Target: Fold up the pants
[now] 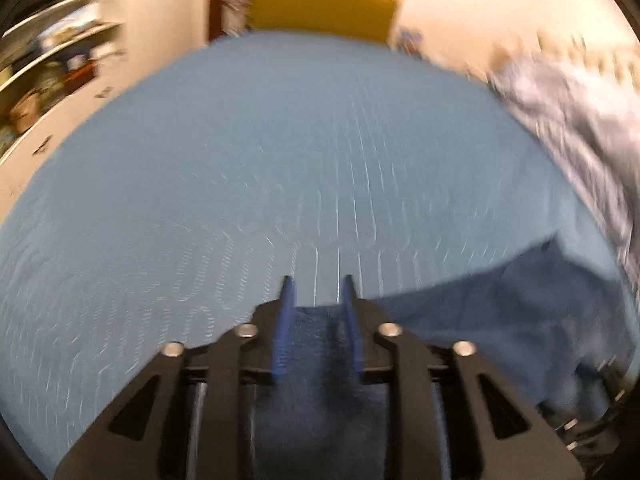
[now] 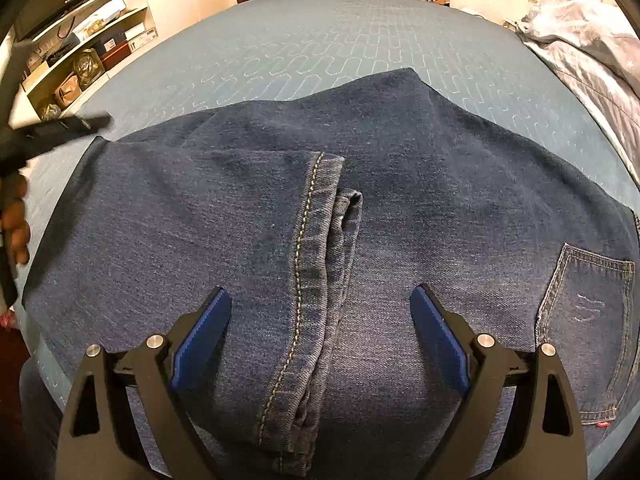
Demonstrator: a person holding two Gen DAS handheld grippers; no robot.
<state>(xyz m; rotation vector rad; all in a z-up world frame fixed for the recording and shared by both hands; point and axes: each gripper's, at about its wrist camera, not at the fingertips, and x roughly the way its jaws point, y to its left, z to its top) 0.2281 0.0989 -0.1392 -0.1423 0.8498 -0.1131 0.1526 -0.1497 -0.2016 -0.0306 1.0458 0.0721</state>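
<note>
One fold is already in the jeans (image 2: 360, 184), I judge; they lie on the bed (image 2: 304, 36), the leg hem (image 2: 316, 216) laid back over the thigh, seat pocket (image 2: 584, 304) at my right; my right fingers (image 2: 320, 340) hang spread wide over the hem, gripping nothing; my left fingers (image 1: 318, 308) stand partly apart above the near left edge of the denim, their view blurred, and I see no cloth pinched between them; both hands look released, so I take it I am between folds; next I need a grasp on the folded end at the left, both layers together, then a carry across toward the pocket, edges kept even.
</note>
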